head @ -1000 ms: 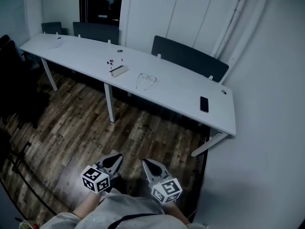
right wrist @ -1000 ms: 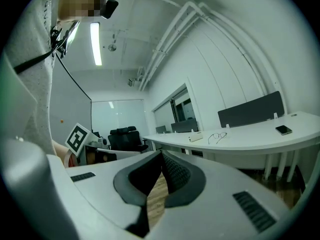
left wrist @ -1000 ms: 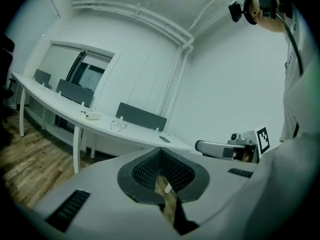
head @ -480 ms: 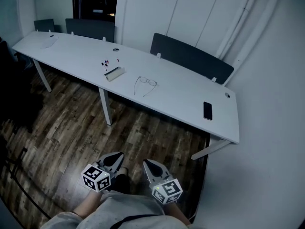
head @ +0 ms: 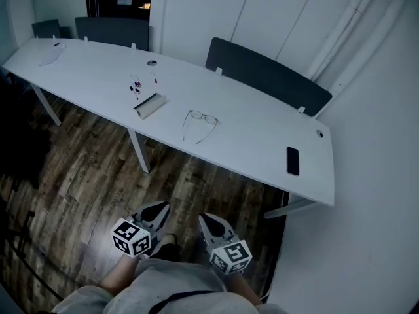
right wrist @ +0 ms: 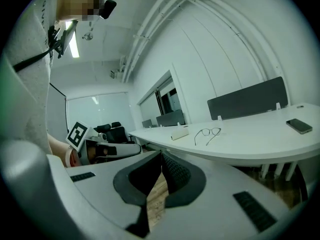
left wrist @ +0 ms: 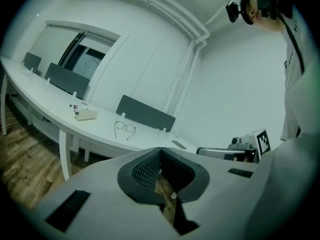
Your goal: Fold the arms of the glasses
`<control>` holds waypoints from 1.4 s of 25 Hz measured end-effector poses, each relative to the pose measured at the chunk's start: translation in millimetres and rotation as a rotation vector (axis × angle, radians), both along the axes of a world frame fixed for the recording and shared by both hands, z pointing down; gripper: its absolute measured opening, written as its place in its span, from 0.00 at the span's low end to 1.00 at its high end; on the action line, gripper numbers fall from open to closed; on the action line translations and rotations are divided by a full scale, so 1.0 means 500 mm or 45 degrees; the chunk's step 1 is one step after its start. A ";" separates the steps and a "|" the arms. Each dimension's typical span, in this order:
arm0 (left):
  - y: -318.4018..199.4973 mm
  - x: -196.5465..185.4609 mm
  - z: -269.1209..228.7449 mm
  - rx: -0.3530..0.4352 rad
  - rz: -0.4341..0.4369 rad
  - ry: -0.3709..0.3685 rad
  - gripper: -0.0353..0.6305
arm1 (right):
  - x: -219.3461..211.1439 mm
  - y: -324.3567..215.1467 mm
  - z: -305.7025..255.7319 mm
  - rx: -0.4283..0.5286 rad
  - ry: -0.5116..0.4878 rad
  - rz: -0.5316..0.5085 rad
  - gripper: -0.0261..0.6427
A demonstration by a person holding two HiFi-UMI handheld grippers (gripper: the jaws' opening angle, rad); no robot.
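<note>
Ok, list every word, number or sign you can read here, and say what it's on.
No readable text anywhere.
left gripper and right gripper: their cubes carry black-and-white square patterns only, no letters.
box and small items on the table: too small to read.
phone: dark, nothing legible.

Your desk is plain white, and so is the wall to its right. The glasses have thin dark frames; the phone near the right end is black. The divider panel along the far edge is dark grey. The floor is dark brown wood planking with streaked grain. Your left gripper and right gripper are pale grey with black mesh-patterned pads — each has a cube with black-and-white square markers.
</note>
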State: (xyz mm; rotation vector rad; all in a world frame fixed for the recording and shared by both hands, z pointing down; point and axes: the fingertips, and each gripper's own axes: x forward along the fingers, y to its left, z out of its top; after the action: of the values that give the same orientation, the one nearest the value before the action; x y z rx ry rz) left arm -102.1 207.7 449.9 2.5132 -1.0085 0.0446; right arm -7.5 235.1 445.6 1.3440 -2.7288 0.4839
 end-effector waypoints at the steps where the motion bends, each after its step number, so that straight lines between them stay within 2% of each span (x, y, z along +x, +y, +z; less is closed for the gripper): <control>1: -0.028 -0.001 0.000 0.005 0.008 -0.002 0.08 | -0.002 -0.028 0.001 -0.003 0.002 0.006 0.06; 8: -0.190 -0.018 0.015 0.020 0.056 -0.018 0.08 | -0.023 -0.194 0.018 -0.009 0.022 0.039 0.06; 14: -0.292 -0.052 0.033 0.019 0.024 -0.025 0.08 | -0.039 -0.286 0.031 -0.030 0.050 0.051 0.07; 22: -0.351 -0.042 0.069 -0.033 0.024 -0.026 0.08 | -0.006 -0.346 0.063 -0.104 0.067 0.078 0.07; 28: -0.403 -0.025 0.092 0.010 0.080 -0.114 0.08 | 0.029 -0.445 0.090 -0.100 0.091 0.080 0.07; 30: -0.429 -0.030 0.095 0.011 0.066 -0.128 0.08 | 0.032 -0.483 0.095 -0.092 0.124 0.062 0.07; 35: -0.527 -0.028 0.117 0.019 0.029 -0.204 0.09 | 0.059 -0.587 0.124 -0.085 0.299 0.036 0.07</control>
State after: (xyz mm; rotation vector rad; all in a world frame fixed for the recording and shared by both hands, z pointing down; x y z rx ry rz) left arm -115.8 -55.9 508.5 2.5676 -1.0456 0.2494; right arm 21.8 -58.2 507.7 1.3324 -2.4866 0.3878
